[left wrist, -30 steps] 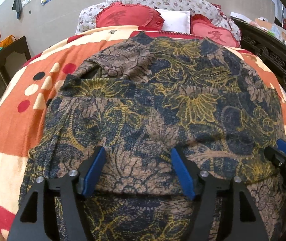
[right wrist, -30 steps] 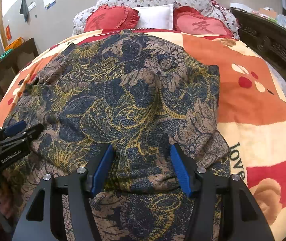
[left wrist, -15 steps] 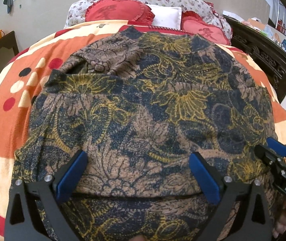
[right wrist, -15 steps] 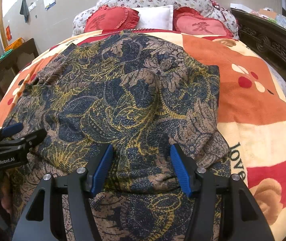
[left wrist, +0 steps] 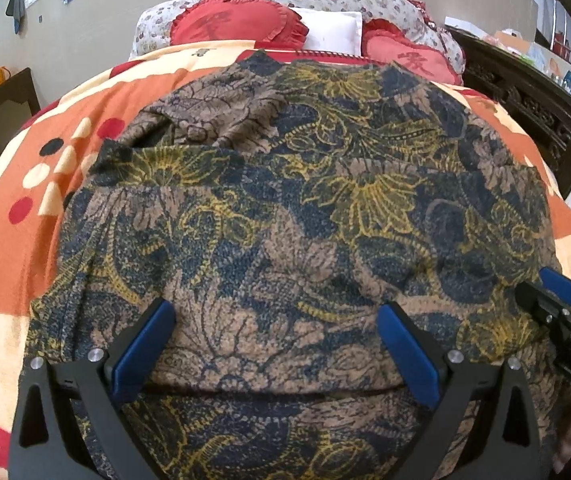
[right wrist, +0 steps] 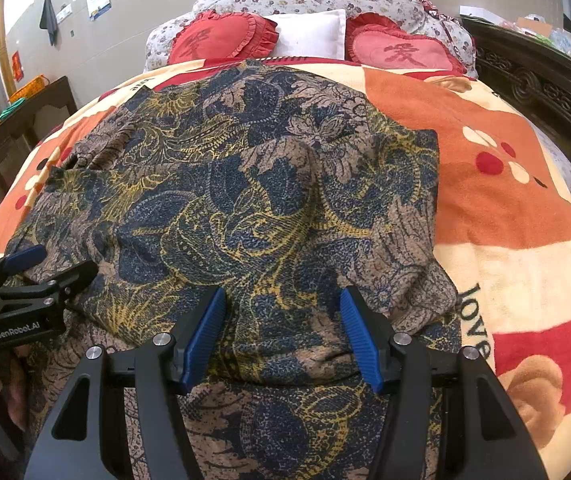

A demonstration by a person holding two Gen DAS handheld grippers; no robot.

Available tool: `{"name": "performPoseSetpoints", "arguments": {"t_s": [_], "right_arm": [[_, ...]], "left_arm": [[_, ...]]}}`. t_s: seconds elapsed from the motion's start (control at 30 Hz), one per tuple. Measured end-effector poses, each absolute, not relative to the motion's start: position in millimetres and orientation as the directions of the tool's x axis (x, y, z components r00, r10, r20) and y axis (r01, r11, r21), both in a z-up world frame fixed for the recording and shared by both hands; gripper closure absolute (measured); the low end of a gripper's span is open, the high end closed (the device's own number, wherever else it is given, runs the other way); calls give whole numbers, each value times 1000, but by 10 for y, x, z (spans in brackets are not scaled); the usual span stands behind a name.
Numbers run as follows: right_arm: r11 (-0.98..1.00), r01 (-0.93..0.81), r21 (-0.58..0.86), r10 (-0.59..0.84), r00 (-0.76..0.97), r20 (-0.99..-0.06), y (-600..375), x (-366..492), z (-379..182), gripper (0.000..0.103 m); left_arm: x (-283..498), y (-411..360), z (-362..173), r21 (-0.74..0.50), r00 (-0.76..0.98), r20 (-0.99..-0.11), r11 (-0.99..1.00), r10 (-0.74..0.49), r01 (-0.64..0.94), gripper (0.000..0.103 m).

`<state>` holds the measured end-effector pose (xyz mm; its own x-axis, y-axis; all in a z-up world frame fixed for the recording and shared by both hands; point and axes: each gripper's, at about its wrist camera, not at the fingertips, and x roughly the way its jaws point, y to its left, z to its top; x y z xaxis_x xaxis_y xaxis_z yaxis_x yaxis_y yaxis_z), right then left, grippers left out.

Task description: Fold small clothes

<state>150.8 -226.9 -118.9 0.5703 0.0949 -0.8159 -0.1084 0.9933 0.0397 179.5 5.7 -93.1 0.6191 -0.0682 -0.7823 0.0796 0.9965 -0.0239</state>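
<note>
Garment (left wrist: 285,208): soft, limp, light. Left gripper (left wrist: 277,336) jaws just opened wide, nothing pinched; right gripper (right wrist: 281,332) jaws apart, empty. You pinch folded edge at 6 o'clock.

The bed (right wrist: 533,240) wears an orange-and-cream blanket; a patterned garment (right wrist: 253,208) lies spread on it, heart cushions (right wrist: 221,38) beyond.

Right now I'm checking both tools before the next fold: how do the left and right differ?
The left tool stands wide open, having just spread; the right tool is narrower. The left hovers near the garment's middle, the right nearer its right edge. Both have blue pads, point down over the garment's near fold, and grip nothing.
</note>
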Motion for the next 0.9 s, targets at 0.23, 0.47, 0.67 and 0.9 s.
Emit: {"name": "performPoseSetpoints", "arguments": {"t_s": [0.23, 0.47, 0.67, 0.9], "right_arm": [[994, -109, 9, 66, 532, -844, -2220, 1530, -1138, 40], [990, -130, 51, 115, 549, -828, -2269, 964, -711, 40], [971, -238, -28, 96, 497, -862, -2121, 488, -1056, 39], [978, -208, 1, 101, 469, -877, -2134, 131, -950, 38]], "left_arm": [[1749, 79, -857, -19, 584, -808, 993, -83, 116, 1], [1096, 570, -428, -24, 623, -774, 988, -113, 150, 2], [448, 1404, -411, -112, 537, -827, 985, -166, 131, 2], [-145, 1784, -710, -202, 418, -873, 966, -253, 163, 3]]}}
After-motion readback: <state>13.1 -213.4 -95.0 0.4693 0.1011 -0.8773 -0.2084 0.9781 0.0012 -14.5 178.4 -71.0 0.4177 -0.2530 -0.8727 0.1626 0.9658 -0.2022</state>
